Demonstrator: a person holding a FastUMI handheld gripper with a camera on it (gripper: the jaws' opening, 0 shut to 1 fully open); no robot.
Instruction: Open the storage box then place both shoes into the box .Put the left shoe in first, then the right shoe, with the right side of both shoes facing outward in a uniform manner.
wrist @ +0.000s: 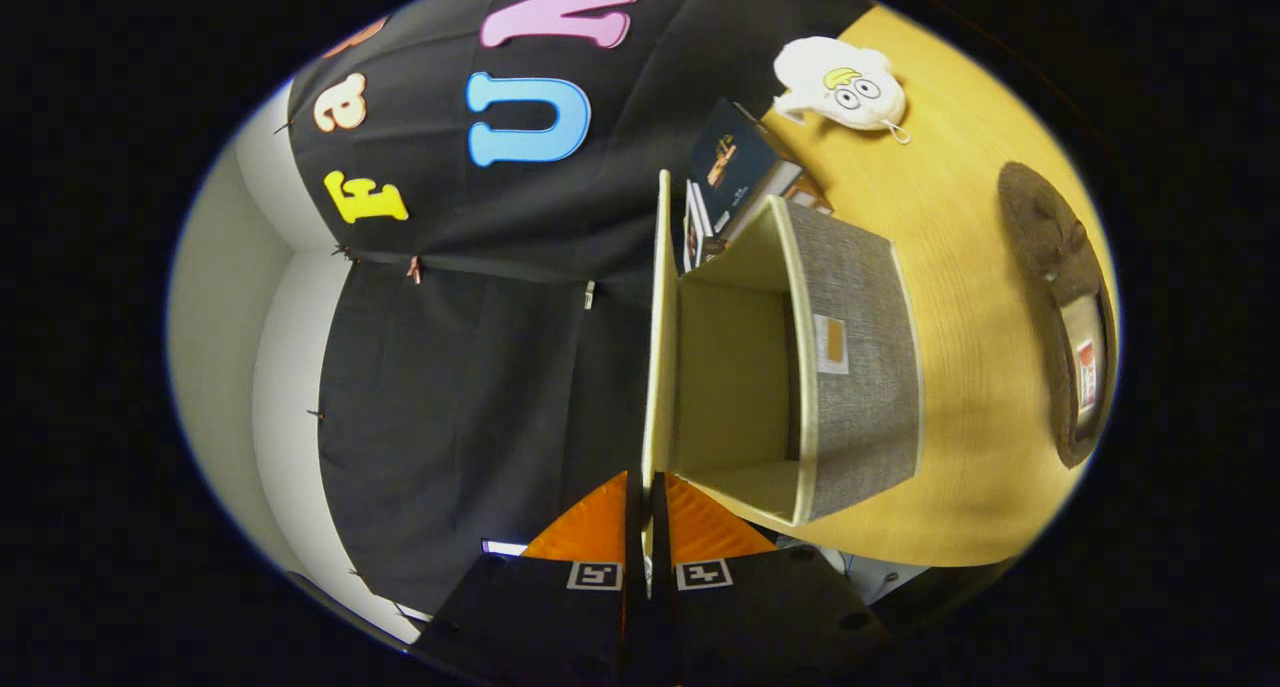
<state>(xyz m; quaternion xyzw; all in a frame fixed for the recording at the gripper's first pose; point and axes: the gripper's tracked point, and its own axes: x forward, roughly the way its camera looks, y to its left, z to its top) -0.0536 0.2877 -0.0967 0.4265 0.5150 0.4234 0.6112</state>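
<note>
On box front (865, 352), small unreadable label (830, 344)

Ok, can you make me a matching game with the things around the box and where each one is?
Things
1. cream flat lid of the grey fabric storage box
2. white plush toy with big eyes
3. dark brown fuzzy shoe
4. stack of books

Places
A. alone on the wooden table, facing the box's labelled side
B. squeezed between the claw fingers
C. between the box and the black wall
D. on the table, next to the books

Pairs: 1-B, 2-D, 3-A, 4-C
</note>
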